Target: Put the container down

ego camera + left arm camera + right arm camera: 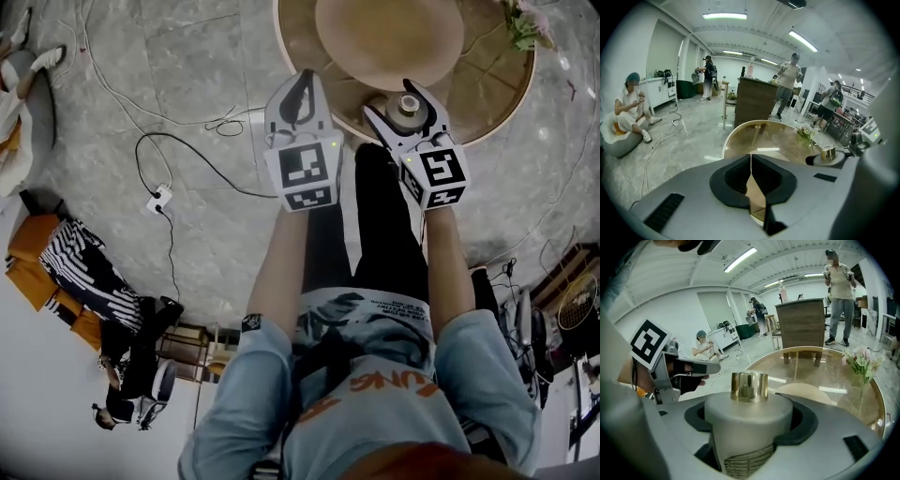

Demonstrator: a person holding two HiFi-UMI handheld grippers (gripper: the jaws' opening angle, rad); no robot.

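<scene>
A pale grey cylindrical container (749, 425) with a shiny gold cap (749, 386) and gold ribbing low on its side sits upright between the jaws of my right gripper (750, 427), which is shut on it. In the head view the same container (409, 110) hangs over the near rim of the round glass table (506, 103), held by the right gripper (410, 114). My left gripper (302, 98) is beside it to the left, at the table's edge, shut with nothing between its black pads (736, 180). The container (828, 155) also shows at the right of the left gripper view.
A round tan mat (389, 37) lies in the middle of the glass table, with pink flowers (525, 23) at its far right. Cables and a power strip (159, 199) trail over the marble floor to the left. Several people and a wooden counter (754, 101) are farther off.
</scene>
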